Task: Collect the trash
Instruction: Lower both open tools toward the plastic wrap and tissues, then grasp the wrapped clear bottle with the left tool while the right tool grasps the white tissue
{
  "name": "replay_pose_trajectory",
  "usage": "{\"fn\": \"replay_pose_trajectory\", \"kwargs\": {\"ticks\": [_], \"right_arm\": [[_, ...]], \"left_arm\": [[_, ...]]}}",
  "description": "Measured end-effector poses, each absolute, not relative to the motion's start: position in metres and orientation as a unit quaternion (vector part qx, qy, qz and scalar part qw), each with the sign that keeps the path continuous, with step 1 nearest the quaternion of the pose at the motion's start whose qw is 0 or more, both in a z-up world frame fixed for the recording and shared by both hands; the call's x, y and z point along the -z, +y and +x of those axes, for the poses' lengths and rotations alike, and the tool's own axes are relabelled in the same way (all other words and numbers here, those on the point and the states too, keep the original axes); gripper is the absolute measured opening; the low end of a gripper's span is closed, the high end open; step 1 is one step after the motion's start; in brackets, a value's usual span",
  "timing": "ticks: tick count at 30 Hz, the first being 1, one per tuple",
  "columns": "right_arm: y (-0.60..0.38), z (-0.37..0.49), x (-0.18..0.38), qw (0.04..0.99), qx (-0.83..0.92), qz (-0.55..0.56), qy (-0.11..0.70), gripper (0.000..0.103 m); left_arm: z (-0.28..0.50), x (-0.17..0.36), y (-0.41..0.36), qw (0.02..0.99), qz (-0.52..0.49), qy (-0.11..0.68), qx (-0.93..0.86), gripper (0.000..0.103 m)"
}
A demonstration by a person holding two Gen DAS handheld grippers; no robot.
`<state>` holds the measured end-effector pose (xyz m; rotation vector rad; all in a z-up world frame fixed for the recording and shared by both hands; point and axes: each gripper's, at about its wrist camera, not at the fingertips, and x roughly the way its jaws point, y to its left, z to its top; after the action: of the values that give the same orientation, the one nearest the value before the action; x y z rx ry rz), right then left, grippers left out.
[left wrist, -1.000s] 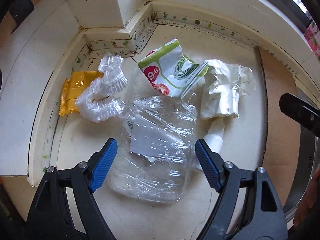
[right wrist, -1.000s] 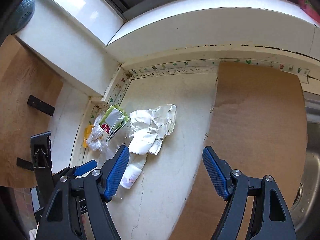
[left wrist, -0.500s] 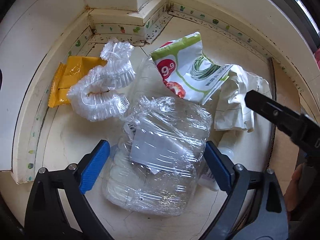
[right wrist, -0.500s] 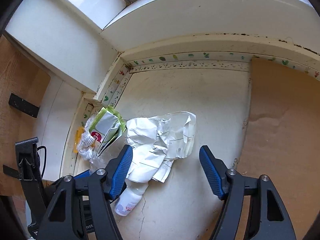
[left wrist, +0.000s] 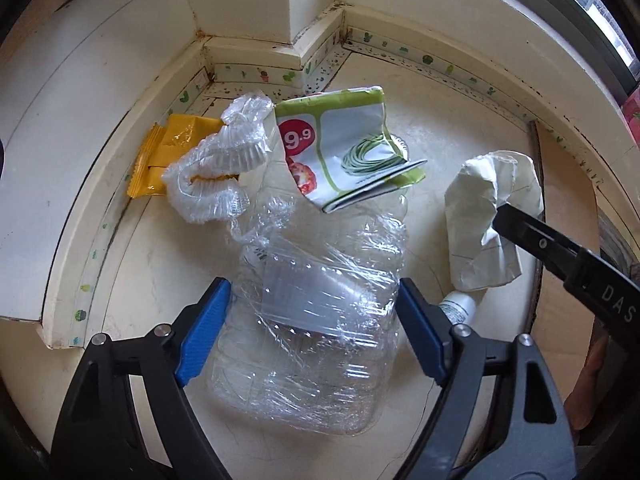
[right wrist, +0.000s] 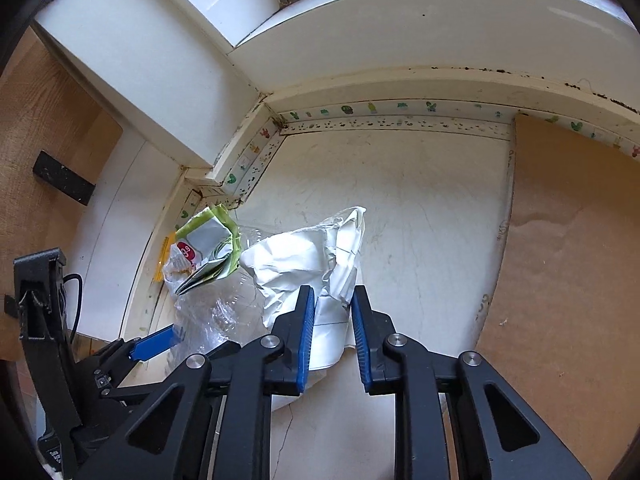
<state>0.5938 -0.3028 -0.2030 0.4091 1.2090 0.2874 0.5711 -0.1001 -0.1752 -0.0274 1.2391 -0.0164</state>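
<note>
Right tongs [right wrist: 332, 312] pinch crumpled white paper [right wrist: 308, 264] on the pale worktop [right wrist: 400, 200]. Left tongs [left wrist: 314, 320] gape wide around a crushed clear plastic bottle [left wrist: 312, 320], not squeezing it.

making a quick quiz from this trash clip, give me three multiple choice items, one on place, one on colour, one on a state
1. Where is the yellow wrapper?
A. in the corner behind the clear ruffled plastic
B. on the brown board
C. under the white paper

2. What colour borders the snack packet?
A. blue
B. green
C. purple

3. What is the right hand-held gripper doing?
A. wide open over bare counter
B. shut on the crumpled white paper
C. holding the clear bottle

Answers: 1 A, it lies by the wall trim; 2 B, its edges are green; 3 B, both pads pinch the paper.
</note>
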Motion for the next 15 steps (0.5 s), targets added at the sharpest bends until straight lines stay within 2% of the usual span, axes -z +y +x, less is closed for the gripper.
{"fn": "replay_pose_trajectory", "kwargs": {"ticks": [10, 15], "right_arm": [[-0.314, 0.550, 0.165, 0.806, -0.138, 0.208, 0.536, 0.019], [-0.306, 0.524, 0.146, 0.808, -0.145, 0.206, 0.533, 0.018]], "left_arm": [[0.535, 0.126, -0.086, 0.815, -0.046, 0.577, 0.034, 0.081], [0.517, 0.123, -0.088, 0.782, -0.020, 0.622, 0.034, 0.081]]}}
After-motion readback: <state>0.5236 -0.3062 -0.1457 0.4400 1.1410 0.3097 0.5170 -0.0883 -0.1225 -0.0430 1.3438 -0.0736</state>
